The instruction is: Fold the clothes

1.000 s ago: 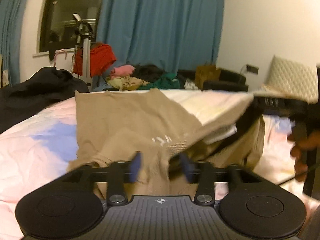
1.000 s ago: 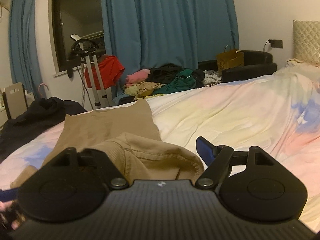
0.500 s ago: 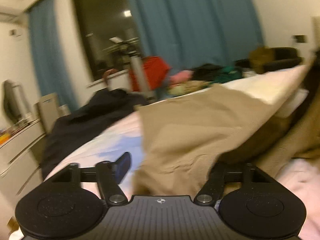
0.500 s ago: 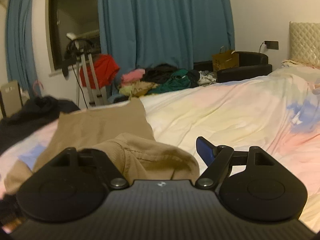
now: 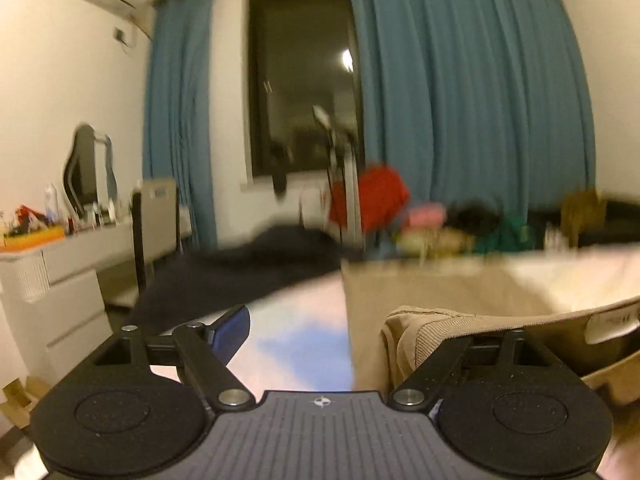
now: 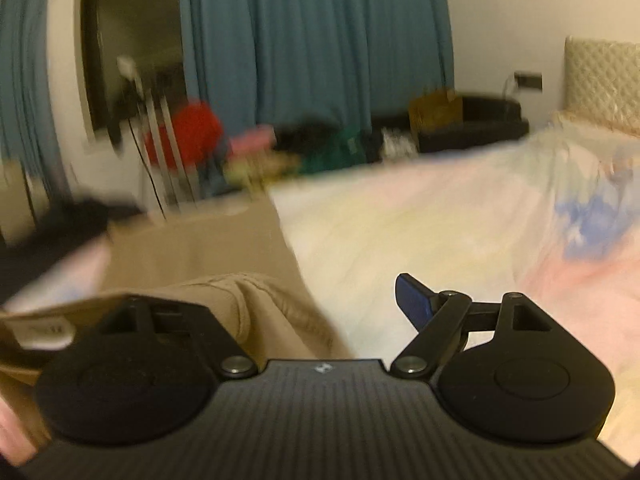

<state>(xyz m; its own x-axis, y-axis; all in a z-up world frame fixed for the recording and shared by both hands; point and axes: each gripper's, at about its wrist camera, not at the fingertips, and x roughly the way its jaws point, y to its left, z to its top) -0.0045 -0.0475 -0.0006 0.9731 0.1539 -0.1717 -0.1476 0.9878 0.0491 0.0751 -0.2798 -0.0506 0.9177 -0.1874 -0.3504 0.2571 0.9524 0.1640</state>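
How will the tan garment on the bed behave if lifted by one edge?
Likely floppy: the tan garment lies flat on the bed, its near edge bunched in soft folds. Probably light, since the fabric looks thin. The ribbed band may grip better than slick cloth.

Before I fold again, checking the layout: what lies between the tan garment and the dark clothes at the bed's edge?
Bare pastel sheet, in the left wrist view, between tan garment and dark clothes.

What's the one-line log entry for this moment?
task fold clothes | left gripper open, tan garment over one finger | right gripper open, garment over one finger | garment lies on bed
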